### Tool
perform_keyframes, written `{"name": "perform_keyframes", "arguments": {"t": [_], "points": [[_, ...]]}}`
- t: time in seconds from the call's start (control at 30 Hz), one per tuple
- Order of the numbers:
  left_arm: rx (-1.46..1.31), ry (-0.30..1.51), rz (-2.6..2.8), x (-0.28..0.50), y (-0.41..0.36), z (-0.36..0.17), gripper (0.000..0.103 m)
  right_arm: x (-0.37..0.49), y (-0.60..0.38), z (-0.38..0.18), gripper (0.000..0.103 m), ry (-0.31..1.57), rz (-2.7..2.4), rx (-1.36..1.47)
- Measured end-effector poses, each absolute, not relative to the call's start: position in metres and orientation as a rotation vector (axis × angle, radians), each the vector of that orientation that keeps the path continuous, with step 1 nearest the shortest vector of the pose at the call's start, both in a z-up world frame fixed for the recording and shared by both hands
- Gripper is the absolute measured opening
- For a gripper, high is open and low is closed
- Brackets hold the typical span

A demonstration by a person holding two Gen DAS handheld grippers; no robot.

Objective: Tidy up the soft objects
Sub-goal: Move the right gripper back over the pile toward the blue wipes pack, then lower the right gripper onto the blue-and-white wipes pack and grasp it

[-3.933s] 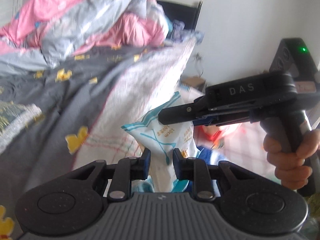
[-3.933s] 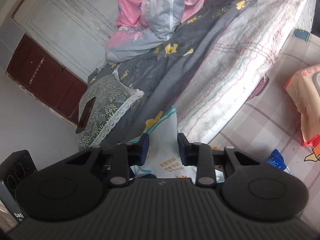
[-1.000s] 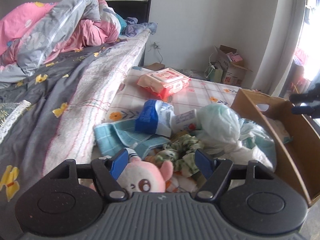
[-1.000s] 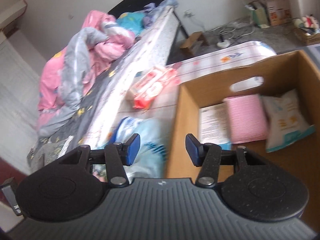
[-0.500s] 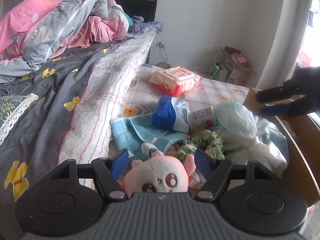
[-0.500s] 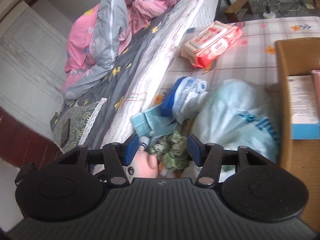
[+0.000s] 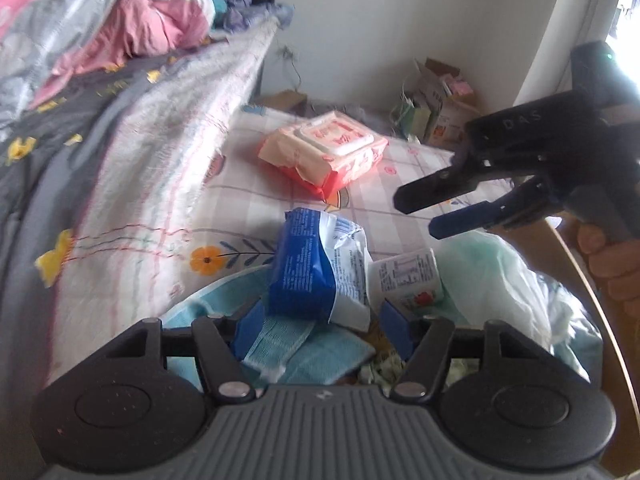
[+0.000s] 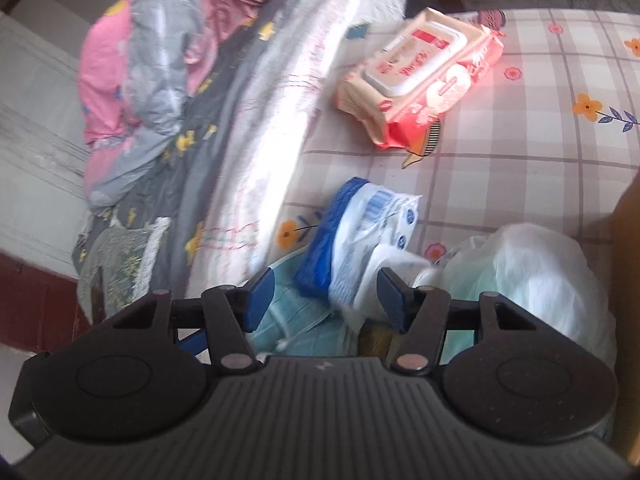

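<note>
A brown cardboard box [image 7: 588, 280] is being shown only by its near-left edge at the right of both views, so its contents cannot be told here. Against that edge a pale plastic bag [image 8: 532, 280] stuffed with soft white and green material is lying. Left of it, a blue and white packet [image 7: 316, 268] is resting on a folded light-blue towel [image 7: 304, 348], with a small white pack [image 7: 408, 280] just beside it. A red and white wipes pack [image 7: 324, 152] is lying farther off on the checked floor mat [image 8: 520, 168], beside the bed [image 7: 120, 128]. The left gripper [image 7: 320, 320] is being closed, its pads apart and pressing nothing, with the packet's near end between them. The right gripper [image 8: 324, 300] is being opened, nothing gripped, over the same packet. Compared with a second ago, the pink plush toy is no longer being seen between the left fingers, and the box interior has left the right view.
</note>
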State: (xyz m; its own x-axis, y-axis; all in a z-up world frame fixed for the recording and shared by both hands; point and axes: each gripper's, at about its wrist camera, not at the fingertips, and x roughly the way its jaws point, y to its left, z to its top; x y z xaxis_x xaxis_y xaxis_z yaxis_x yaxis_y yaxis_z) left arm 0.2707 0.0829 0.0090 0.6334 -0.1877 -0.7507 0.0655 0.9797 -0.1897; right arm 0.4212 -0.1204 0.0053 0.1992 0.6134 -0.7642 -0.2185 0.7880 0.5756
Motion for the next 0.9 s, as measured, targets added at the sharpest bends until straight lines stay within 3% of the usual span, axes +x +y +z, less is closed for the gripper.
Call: {"name": "perform_keyframes", "arguments": {"t": [0.3, 0.53, 0.9], "points": [[-0.098, 1.004, -0.147, 0.335, 0.077, -0.026, 0.068, 0.489, -0.095, -0.056, 0.067, 1.419, 0.5, 0.343], [-0.229, 1.093, -0.142, 0.358, 0.091, -0.041, 0.069, 0.505, -0.08, -0.097, 0.067, 1.526, 0.522, 0.397], [-0.17, 1.04, -0.153, 0.347, 0.089, -0.027, 0.073, 0.509, -0.08, -0.078, 0.069, 1.488, 0.68, 0.61]]}}
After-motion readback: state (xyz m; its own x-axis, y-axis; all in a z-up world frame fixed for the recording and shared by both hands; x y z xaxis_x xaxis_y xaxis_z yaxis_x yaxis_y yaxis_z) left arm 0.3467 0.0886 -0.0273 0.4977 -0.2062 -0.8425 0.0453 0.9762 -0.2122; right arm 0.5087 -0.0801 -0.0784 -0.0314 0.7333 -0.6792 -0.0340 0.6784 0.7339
